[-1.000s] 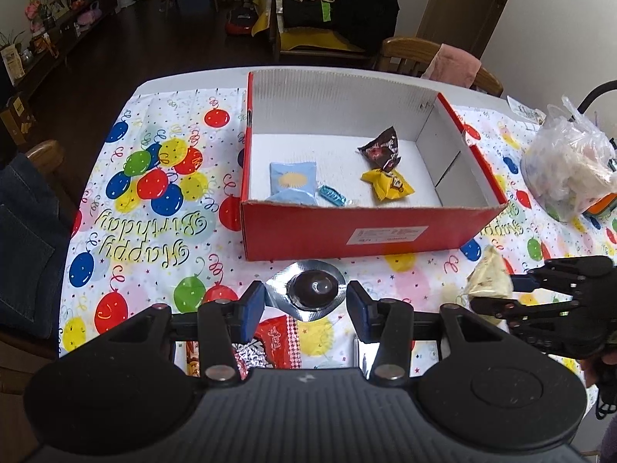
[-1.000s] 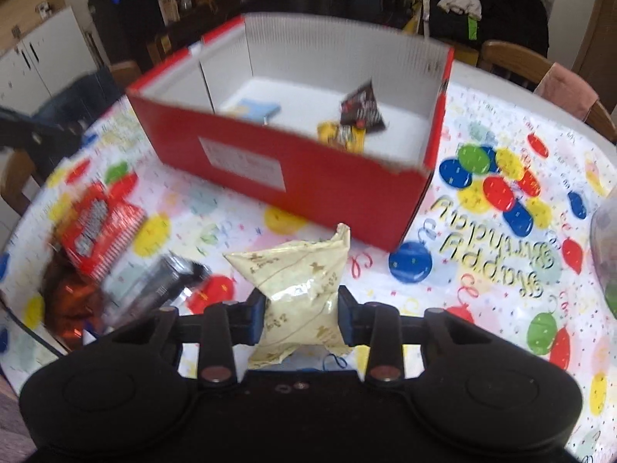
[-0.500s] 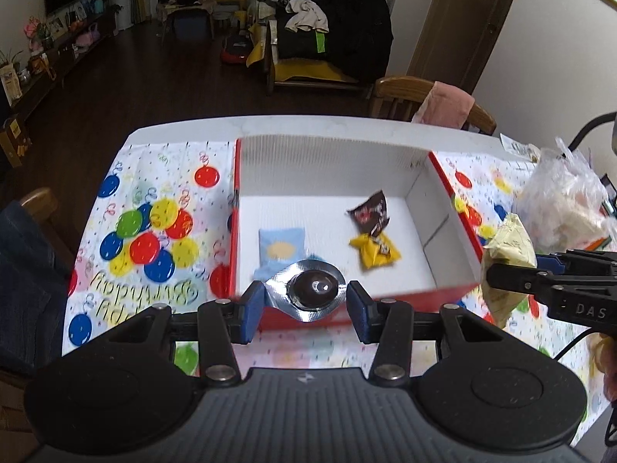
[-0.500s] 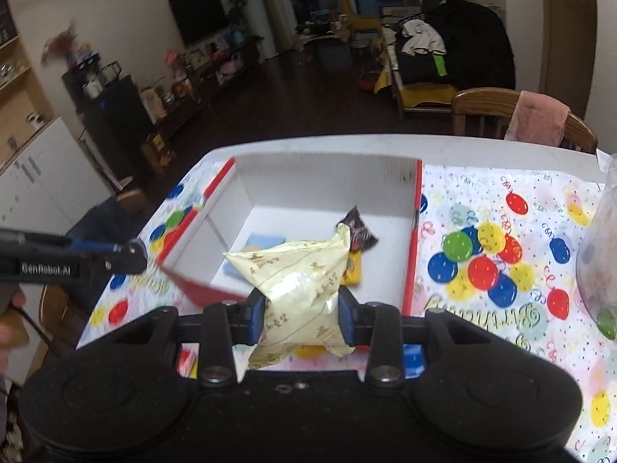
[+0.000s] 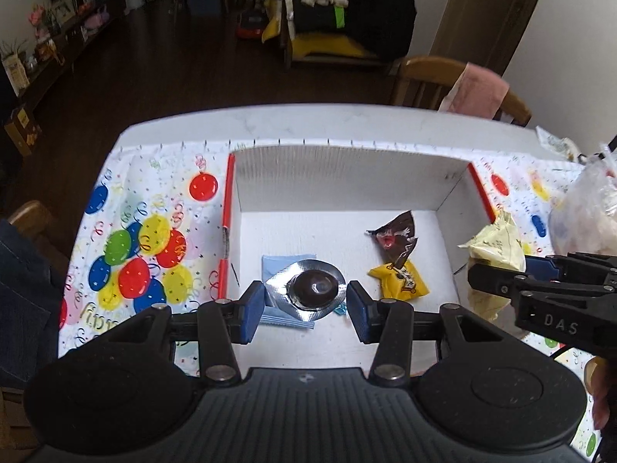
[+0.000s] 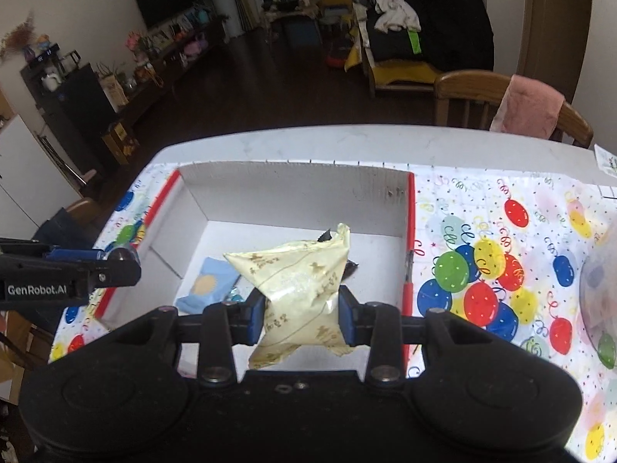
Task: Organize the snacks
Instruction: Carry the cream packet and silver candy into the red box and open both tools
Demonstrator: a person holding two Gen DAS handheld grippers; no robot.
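Over the open red box [image 5: 227, 208], between the blue pads of the left tool [image 5: 305, 306]: a round silver foil snack [image 5: 308, 289] with a dark centre, clamped at both edges and held above the white box floor. Below and just behind it, lying flat on that floor, a light blue packet [image 5: 275, 266] near the left wall. Further right inside the box, a dark brown wrapper [image 5: 397, 237] touching a yellow wrapper [image 5: 399, 279] beneath it.

At the box's right wall, gripped by the right tool [image 6: 301, 318]: a pale cream pouch [image 6: 299, 277] with gold print, pinched at its middle, its upper corner sticking up over the box interior. Same pouch [image 5: 497, 243] visible from the left camera, beside the black body of the right tool [image 5: 540, 289] marked DAS.

Under the box, a tabletop [image 5: 327, 123] with a white cloth printed with coloured balloons [image 6: 478, 274]. On the far right, a clear plastic bag [image 5: 586, 223], contents blurred. Beyond the tabletop, a wooden chair [image 6: 462, 92] draped with a pink cloth [image 6: 528, 104], then dark flooring and a cluttered sofa.
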